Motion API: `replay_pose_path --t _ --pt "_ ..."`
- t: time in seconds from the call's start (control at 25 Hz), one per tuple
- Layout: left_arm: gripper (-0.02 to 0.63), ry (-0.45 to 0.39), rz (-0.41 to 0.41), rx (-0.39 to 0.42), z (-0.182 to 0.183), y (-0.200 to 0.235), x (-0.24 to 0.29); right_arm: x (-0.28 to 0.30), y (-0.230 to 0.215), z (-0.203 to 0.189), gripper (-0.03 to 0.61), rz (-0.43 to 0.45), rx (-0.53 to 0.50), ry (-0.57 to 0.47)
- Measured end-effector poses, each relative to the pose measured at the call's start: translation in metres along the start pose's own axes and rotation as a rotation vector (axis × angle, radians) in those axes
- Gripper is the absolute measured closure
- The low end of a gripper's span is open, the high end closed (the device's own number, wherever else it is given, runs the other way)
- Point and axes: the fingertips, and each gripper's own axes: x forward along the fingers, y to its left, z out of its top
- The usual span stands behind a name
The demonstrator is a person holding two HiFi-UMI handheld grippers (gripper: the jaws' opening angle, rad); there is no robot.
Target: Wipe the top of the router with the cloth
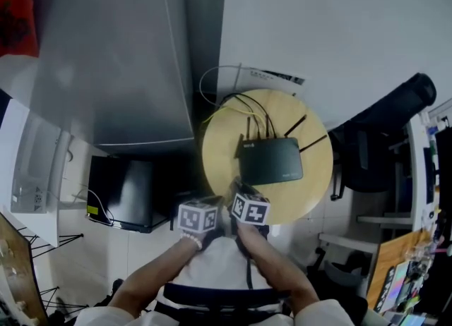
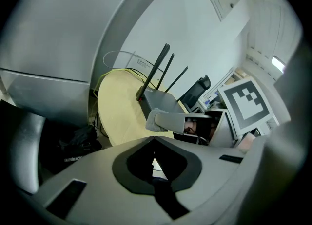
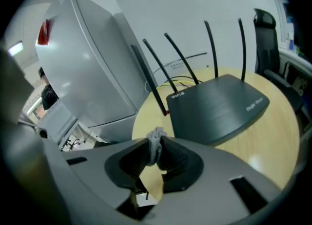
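Router (image 1: 272, 161): black, lying flat near the centre of the round wooden counter (image 1: 219, 148). Its antennas (image 3: 183, 58) stand up along the 12 o'clock edge, where the cables (image 1: 227, 106) also leave it.

Cloth (image 3: 156, 134): a small grey wad pinched between the jaws of the right gripper (image 3: 155, 146), with a tuft showing above the tips. It is held near the router's 7 o'clock corner, not on the top surface.

Left gripper (image 2: 153, 138): jaws pressed together at the tips, nothing between them. It is held just beside the right gripper at the counter's 6 o'clock rim.

Surroundings: grey cabinet (image 1: 106, 49) at 10 o'clock of the counter, black chair (image 1: 385, 120) at 3 o'clock.
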Motion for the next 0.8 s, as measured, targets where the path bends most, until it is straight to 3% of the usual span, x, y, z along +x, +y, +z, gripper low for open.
replay_pose_path --t 0.24,0.44,0.8 --pt "0.615 -0.038 0.01 -0.025 0.01 0.013 -0.011 0.031 0.014 0.025 0.495 -0.15 -0.202 0.041" --pt "0.615 -0.048 0.019 -0.06 0.009 0.026 -0.018 0.046 -0.002 0.035 0.495 -0.286 -0.38 0.103" --pt "0.615 -0.054 0.024 -0.09 0.011 0.037 -0.019 0.062 -0.008 0.047 0.495 -0.301 -0.444 0.128"
